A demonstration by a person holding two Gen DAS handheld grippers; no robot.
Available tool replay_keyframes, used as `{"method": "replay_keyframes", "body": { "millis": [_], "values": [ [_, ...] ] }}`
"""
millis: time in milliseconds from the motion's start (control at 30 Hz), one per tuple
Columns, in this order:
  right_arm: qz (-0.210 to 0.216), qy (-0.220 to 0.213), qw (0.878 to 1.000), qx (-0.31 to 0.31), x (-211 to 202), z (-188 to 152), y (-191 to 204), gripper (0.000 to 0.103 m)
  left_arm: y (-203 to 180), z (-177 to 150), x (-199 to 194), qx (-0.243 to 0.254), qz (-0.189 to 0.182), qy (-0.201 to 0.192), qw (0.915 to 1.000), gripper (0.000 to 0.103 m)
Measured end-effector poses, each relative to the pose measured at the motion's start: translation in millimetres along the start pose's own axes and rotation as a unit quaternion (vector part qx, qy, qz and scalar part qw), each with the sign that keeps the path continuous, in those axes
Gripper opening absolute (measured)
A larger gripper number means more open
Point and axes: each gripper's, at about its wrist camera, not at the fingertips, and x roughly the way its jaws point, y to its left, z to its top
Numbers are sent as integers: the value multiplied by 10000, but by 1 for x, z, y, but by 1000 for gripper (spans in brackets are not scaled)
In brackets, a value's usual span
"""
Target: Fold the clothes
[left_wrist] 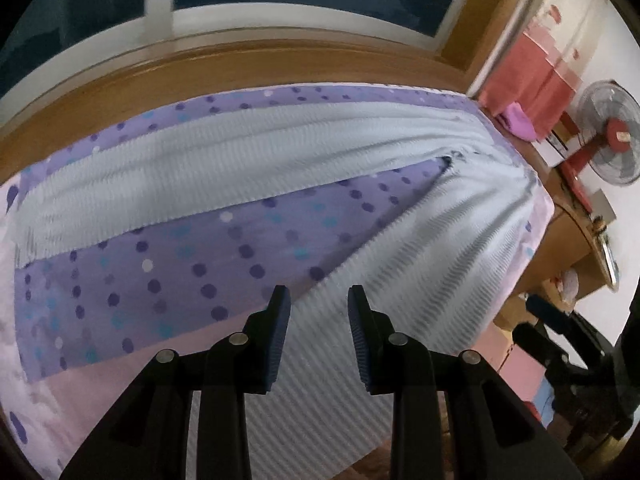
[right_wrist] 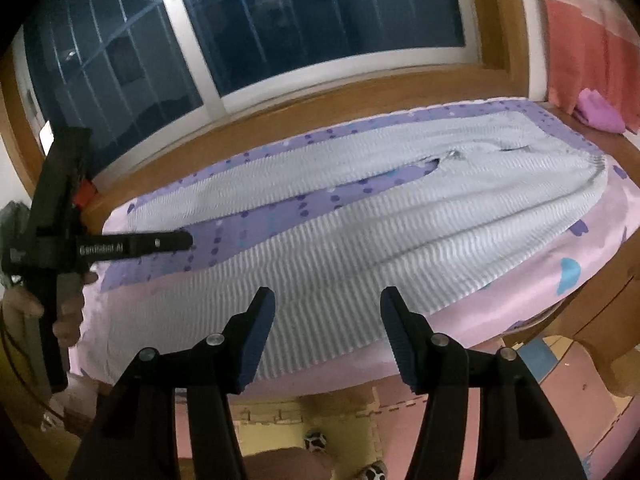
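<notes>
Pale ribbed trousers (left_wrist: 420,240) (right_wrist: 360,240) lie flat on a bed with a purple dotted sheet (left_wrist: 160,280) (right_wrist: 248,236). The two legs spread apart toward the left, and the waistband (right_wrist: 596,176) is at the right. My left gripper (left_wrist: 318,296) hovers open over the near leg with nothing between its fingers. In the right wrist view the left gripper (right_wrist: 176,242) appears at the left edge, held by a hand (right_wrist: 68,312). My right gripper (right_wrist: 328,296) stands open above the near leg by the bed's front edge, holding nothing.
A wooden ledge (right_wrist: 320,92) and a dark window (right_wrist: 320,12) run behind the bed. A red fan (left_wrist: 612,132), a red-pink cloth (left_wrist: 528,72) and a purple cloth (right_wrist: 600,112) are at the right. Foam floor mats (right_wrist: 320,408) lie below the bed edge.
</notes>
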Motion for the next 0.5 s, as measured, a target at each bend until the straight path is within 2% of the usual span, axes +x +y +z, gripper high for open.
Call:
{"method": "replay_keyframes", "body": {
  "millis": [133, 233, 367, 500],
  "values": [
    [155, 100, 9995, -255, 16, 4, 25, 56, 42, -4, -10, -347, 118, -114, 9993, 30],
    [336, 188, 9981, -476, 36, 13, 56, 56, 91, -5, -23, -687, 282, -229, 9970, 30],
    [714, 390, 9946, -646, 75, 30, 110, 56, 172, 0, -42, -1031, 493, -352, 9928, 30],
    [935, 643, 9904, -791, 116, 43, 171, 56, 237, 18, -49, -1053, 539, -508, 9917, 30]
  ]
}}
